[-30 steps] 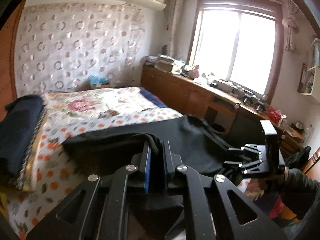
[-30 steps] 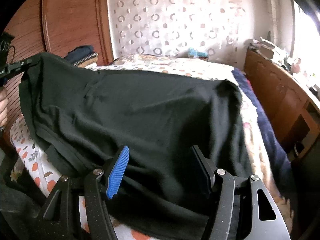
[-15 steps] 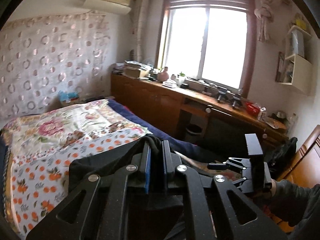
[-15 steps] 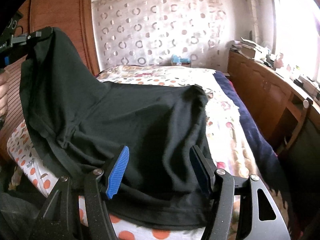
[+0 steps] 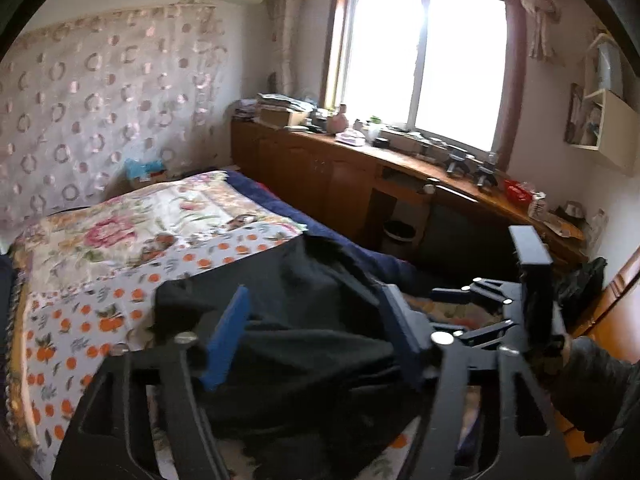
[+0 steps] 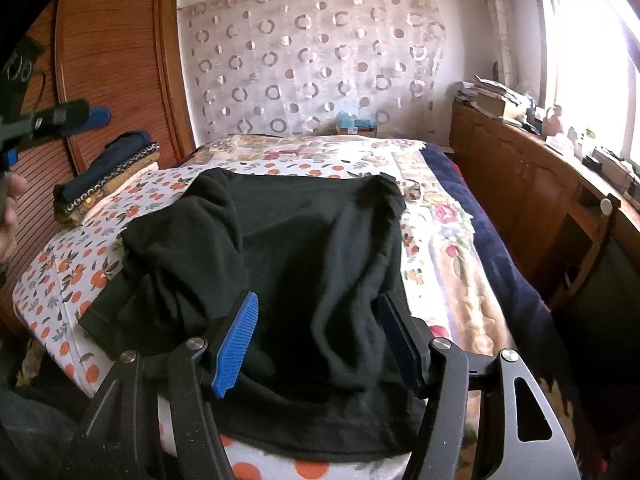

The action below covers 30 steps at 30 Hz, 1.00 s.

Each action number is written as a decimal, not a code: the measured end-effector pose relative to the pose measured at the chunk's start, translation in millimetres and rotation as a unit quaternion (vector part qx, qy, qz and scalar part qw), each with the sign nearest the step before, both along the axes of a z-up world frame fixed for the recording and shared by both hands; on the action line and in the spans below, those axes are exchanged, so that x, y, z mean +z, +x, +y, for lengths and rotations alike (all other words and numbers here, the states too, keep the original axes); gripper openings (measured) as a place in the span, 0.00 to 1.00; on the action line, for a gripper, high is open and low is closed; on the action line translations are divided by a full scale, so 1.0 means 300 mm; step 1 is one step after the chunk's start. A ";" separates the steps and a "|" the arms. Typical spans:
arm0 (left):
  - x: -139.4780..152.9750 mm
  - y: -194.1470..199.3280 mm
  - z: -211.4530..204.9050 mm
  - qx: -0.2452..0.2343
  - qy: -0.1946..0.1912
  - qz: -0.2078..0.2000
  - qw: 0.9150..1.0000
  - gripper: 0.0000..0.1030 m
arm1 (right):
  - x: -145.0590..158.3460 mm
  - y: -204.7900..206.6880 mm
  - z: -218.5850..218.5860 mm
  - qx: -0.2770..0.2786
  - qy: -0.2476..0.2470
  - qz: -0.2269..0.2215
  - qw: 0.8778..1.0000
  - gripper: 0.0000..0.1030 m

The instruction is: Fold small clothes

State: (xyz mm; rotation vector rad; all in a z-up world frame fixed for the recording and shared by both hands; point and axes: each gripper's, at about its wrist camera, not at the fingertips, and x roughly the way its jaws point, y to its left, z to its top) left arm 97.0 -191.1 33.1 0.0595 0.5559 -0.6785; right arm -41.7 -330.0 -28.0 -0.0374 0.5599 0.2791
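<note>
A black garment (image 6: 312, 240) lies in a loose heap on the flowered bed sheet (image 6: 60, 264), its left part doubled over the rest. My right gripper (image 6: 318, 308) hangs open just above its near edge, and the pads do not press the cloth. In the left wrist view the same garment (image 5: 304, 340) lies below my left gripper (image 5: 316, 300), whose jaws are opening and hold nothing. The left gripper (image 6: 60, 116) also shows at the far left of the right wrist view, well above the bed. The right gripper (image 5: 500, 312) shows at the right of the left wrist view.
A stack of folded dark clothes (image 6: 108, 168) sits on the bed's left side by a wooden wardrobe (image 6: 112, 80). A dark blue blanket (image 6: 492, 232) runs along the bed's right edge. A cluttered wooden counter (image 5: 360, 176) stands under the window.
The left gripper, shut on the garment's raised corner before, has opened and let it go. The cloth has dropped onto the bed, folded over itself. The right gripper stays open.
</note>
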 end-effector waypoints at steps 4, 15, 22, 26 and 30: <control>-0.031 -0.005 0.068 0.022 0.000 0.007 1.000 0.75 | 0.022 0.017 0.060 0.022 0.002 -0.002 1.000 0.63; -0.117 -0.040 0.215 0.075 0.005 0.020 0.997 0.76 | -0.014 0.129 0.196 0.092 -0.027 0.042 0.994 0.63; -0.151 -0.045 0.265 0.087 -0.003 0.031 0.996 0.76 | -0.011 0.206 0.202 0.105 -0.023 0.074 0.991 0.37; -0.161 -0.050 0.266 0.091 0.002 0.029 0.995 0.76 | 0.016 0.196 0.228 0.116 -0.041 0.051 0.991 0.12; -0.165 -0.049 0.268 0.092 0.001 0.028 0.995 0.76 | 0.088 0.163 0.227 0.119 -0.036 0.014 0.992 0.11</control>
